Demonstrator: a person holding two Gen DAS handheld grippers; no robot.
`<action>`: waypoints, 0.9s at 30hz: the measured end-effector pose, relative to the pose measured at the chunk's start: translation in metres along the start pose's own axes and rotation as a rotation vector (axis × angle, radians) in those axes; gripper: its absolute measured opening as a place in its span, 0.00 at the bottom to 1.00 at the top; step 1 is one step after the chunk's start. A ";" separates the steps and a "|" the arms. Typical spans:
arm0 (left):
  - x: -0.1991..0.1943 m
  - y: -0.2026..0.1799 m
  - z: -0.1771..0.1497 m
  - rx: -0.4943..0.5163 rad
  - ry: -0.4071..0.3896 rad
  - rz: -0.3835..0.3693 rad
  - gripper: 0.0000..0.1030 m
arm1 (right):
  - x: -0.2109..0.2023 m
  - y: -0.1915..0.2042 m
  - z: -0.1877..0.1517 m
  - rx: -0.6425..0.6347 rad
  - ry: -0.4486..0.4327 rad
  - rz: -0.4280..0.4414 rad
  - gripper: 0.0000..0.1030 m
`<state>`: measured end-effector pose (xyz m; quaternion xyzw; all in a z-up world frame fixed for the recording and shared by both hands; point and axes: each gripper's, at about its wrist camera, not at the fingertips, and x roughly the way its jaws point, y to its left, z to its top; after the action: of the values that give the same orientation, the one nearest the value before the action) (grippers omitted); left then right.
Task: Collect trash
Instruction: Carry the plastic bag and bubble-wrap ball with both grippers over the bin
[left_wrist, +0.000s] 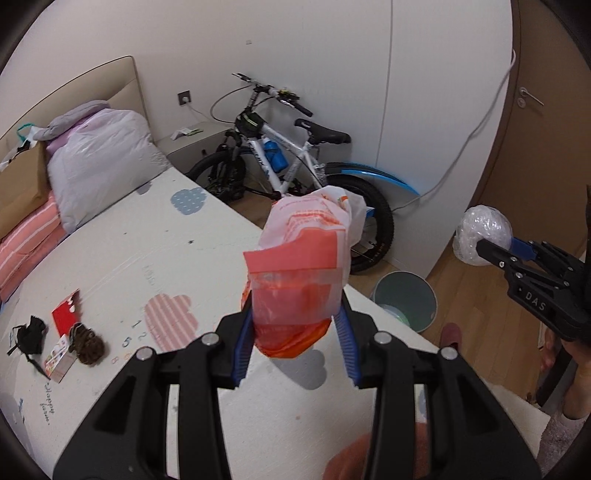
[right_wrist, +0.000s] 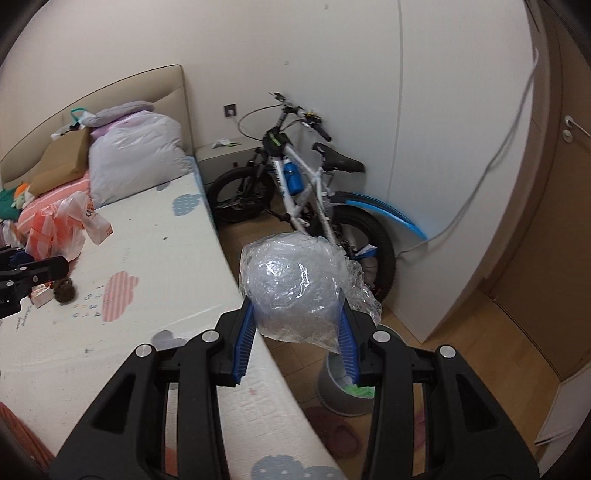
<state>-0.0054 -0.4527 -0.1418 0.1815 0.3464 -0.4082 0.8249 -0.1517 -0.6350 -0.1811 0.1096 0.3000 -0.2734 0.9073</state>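
bedroom floor: bin (left_wrist: 404, 301) holds green scraps

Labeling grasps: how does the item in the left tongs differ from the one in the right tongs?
Colour: the orange plastic bag in the left tongs is orange and white with print; the bubble wrap ball in the right tongs is clear. Shape: the bag stands tall and floppy; the ball is round and wadded. Both are crumpled plastic, clamped between blue pads, off the bed.
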 end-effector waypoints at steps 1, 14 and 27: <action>0.010 -0.009 0.003 0.016 0.006 -0.015 0.39 | 0.005 -0.012 -0.002 0.010 0.004 -0.021 0.37; 0.136 -0.090 0.043 0.116 0.079 -0.153 0.39 | 0.076 -0.093 -0.011 0.069 0.034 -0.180 0.37; 0.232 -0.118 0.043 0.136 0.133 -0.192 0.39 | 0.157 -0.132 -0.045 0.155 0.073 -0.171 0.37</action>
<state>0.0173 -0.6757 -0.2814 0.2297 0.3879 -0.4948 0.7430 -0.1424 -0.7956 -0.3159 0.1632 0.3190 -0.3677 0.8581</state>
